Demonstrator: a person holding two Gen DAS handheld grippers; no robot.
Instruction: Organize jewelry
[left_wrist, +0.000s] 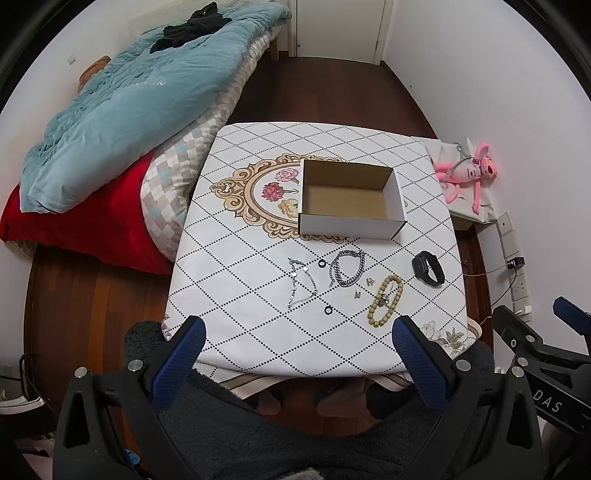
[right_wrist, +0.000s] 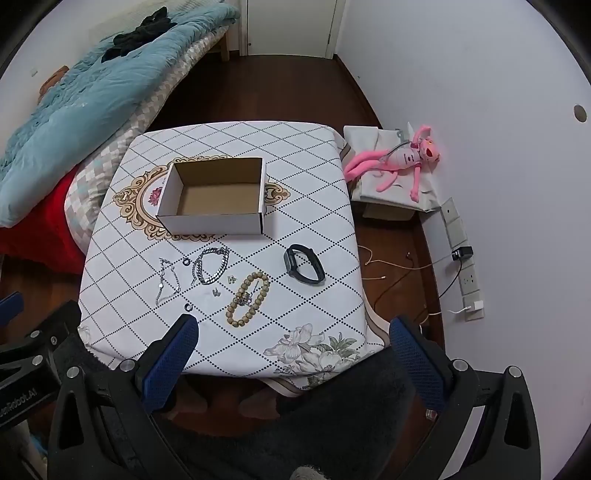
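While both grippers, left (left_wrist: 297, 338) and right (right_wrist: 291, 338), hang wide open and empty above the table's (left_wrist: 258, 343) near edge, bracelets (left_wrist: 347, 272), beads (left_wrist: 384, 301) and watch (left_wrist: 428, 268) lie before the open box (left_wrist: 349, 225)

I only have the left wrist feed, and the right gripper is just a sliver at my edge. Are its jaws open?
Observer: Yes. The right gripper has its jaws wide apart and holds nothing, near the front edge of the table.
Operator: Which piece lies closest ahead of it?
Observer: The beaded bracelet, just beyond its left finger.
Operator: Is there anything on the floor right of the table?
Observer: Loose cables trail across the floor towards the wall sockets.
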